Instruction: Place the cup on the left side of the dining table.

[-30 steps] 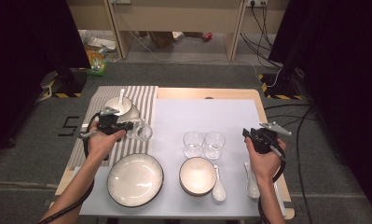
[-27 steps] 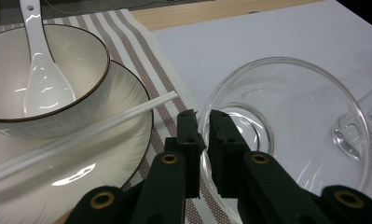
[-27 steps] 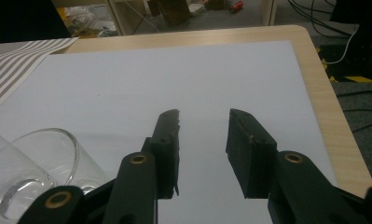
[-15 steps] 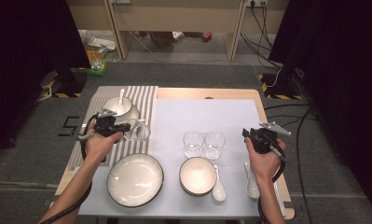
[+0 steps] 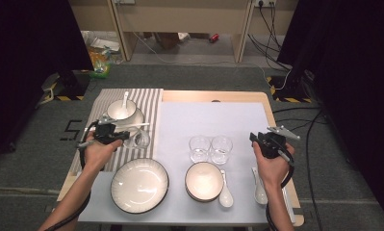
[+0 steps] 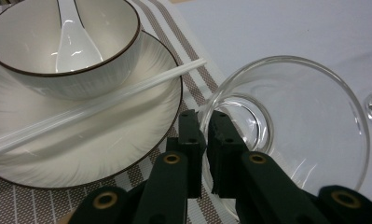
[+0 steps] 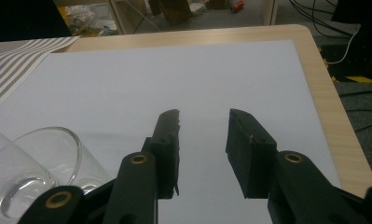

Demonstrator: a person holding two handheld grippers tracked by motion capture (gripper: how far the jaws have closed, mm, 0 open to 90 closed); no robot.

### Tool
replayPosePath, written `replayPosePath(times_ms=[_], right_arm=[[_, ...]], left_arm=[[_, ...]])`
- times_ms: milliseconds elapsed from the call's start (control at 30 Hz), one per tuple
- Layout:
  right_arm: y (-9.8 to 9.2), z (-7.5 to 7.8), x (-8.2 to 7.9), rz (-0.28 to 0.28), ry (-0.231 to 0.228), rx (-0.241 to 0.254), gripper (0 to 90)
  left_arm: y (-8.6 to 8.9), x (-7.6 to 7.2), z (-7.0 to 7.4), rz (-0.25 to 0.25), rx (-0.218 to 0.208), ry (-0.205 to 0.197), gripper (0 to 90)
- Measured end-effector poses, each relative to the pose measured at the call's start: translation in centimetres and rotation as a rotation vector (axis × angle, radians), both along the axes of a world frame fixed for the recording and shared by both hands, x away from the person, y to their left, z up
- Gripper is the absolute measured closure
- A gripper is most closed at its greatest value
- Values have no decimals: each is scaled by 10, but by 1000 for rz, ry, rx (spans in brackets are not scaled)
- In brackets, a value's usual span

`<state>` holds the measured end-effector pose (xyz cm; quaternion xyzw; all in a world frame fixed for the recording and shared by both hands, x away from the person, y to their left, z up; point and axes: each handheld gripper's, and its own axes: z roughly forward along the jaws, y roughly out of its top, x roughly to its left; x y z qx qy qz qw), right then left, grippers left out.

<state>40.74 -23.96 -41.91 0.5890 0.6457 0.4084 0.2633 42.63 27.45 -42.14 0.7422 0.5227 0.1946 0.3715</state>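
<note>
My left gripper (image 5: 117,134) (image 6: 206,135) is shut on the wall of a clear drinking glass (image 6: 295,116), one jaw inside the rim and one outside. The glass (image 5: 140,138) sits at the right edge of the striped placemat (image 5: 151,101), just in front of a white bowl (image 5: 121,109) (image 6: 58,51) that holds a spoon (image 6: 74,39) and stands on a plate (image 6: 104,140). A white chopstick (image 6: 104,102) lies across that plate. My right gripper (image 5: 255,138) (image 7: 204,116) is open with nothing between its jaws, over the right part of the white mat (image 7: 174,79).
Two more clear glasses (image 5: 199,147) (image 5: 222,148) stand mid-table. Near the front edge are a large white dish (image 5: 139,185), a smaller bowl (image 5: 204,181) with a spoon (image 5: 225,195) beside it, and another spoon (image 5: 260,190) under my right hand.
My left gripper and the glass in it have shifted slightly toward the near side. The right gripper has stayed where it was.
</note>
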Motion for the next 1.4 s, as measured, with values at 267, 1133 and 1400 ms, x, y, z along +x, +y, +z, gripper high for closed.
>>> replayPosePath(times_ms=[267, 1133, 1400], right_arm=[[0, 0, 0, 1, 1, 0, 646], [0, 0, 0, 1, 2, 0, 639], [-1, 0, 0, 1, 1, 3, 635]], left_arm=[[4, 0, -10, 9, 11, 30, 844], [-5, 14, -13, 45, 5, 14, 824], [-11, 20, -15, 55, -1, -24, 788]])
